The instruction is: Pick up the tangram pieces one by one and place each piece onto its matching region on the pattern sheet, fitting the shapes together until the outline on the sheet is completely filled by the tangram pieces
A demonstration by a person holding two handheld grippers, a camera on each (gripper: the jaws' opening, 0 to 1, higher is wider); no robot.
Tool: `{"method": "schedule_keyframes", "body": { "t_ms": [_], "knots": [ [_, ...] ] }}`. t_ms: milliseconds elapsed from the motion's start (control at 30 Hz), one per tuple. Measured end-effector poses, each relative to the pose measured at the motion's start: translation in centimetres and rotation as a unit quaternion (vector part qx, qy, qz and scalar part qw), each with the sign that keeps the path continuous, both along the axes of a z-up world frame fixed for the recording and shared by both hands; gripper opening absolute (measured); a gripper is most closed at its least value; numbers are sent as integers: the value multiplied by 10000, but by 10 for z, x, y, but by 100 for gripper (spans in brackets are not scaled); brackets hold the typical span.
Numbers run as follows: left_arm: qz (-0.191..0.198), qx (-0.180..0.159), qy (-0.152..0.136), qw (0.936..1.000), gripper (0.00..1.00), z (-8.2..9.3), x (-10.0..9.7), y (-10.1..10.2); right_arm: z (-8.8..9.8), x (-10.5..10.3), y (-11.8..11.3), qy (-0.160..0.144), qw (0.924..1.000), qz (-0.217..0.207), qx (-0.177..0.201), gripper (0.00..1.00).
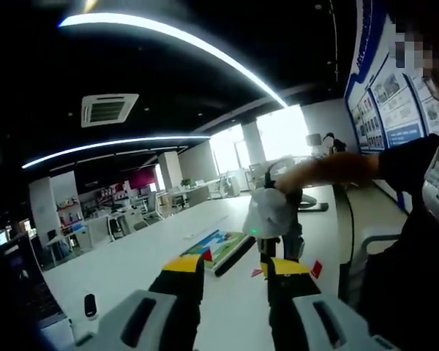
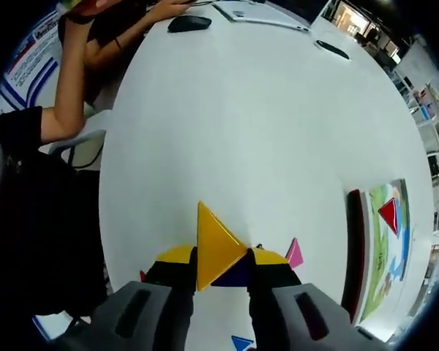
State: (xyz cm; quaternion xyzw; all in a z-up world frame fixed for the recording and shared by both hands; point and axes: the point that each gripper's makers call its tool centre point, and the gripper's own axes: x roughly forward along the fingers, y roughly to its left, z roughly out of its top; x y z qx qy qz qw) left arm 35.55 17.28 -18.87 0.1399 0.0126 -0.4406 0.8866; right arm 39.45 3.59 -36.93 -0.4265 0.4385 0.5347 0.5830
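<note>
In the right gripper view my right gripper (image 2: 223,257) is shut on a yellow triangle (image 2: 216,245), held flat over the white table (image 2: 263,131). A dark blue piece (image 2: 235,278) lies beneath it. A pink piece (image 2: 295,254), a blue piece (image 2: 241,342) and a small red piece (image 2: 143,276) lie nearby. The pattern sheet (image 2: 384,248) lies to the right with a red triangle (image 2: 388,213) on it. My left gripper (image 1: 234,267) is open with nothing between its fingers. It looks across the table at the sheet (image 1: 221,245), small red pieces (image 1: 316,268) and the right gripper (image 1: 278,245).
A person in black sits at the table's edge (image 2: 36,146) on a grey chair (image 2: 84,150). A black mouse (image 2: 189,23), a flat grey device (image 2: 260,16) and a dark phone (image 2: 331,49) lie at the far side. A small black object (image 1: 91,305) sits near the left.
</note>
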Motion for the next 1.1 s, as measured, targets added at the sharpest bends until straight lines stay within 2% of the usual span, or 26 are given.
{"method": "schedule_keyframes", "body": {
  "t_ms": [233, 300, 400, 767, 900, 1100],
  "knots": [
    [148, 163, 107, 9997, 36, -9, 6, 2, 0, 1, 0, 34, 10000, -39, 40, 28],
    [133, 194, 139, 9996, 36, -12, 6, 2, 1, 1, 0, 133, 9996, -230, 127, 28],
    [68, 221, 176, 9996, 36, -14, 4, 0, 3, 0, 1, 223, 9991, -271, 224, 28],
    [-252, 259, 321, 9988, 36, -24, -5, -5, 19, 3, -4, -81, 9997, 9, 214, 28],
    [-450, 405, 382, 9974, 36, -32, -11, -10, 25, 11, -10, -179, 9997, -21, 176, 28],
    [-501, 473, 391, 9969, 36, -35, -13, -11, 33, 21, -20, -247, 9995, -139, 145, 28]
  ]
}}
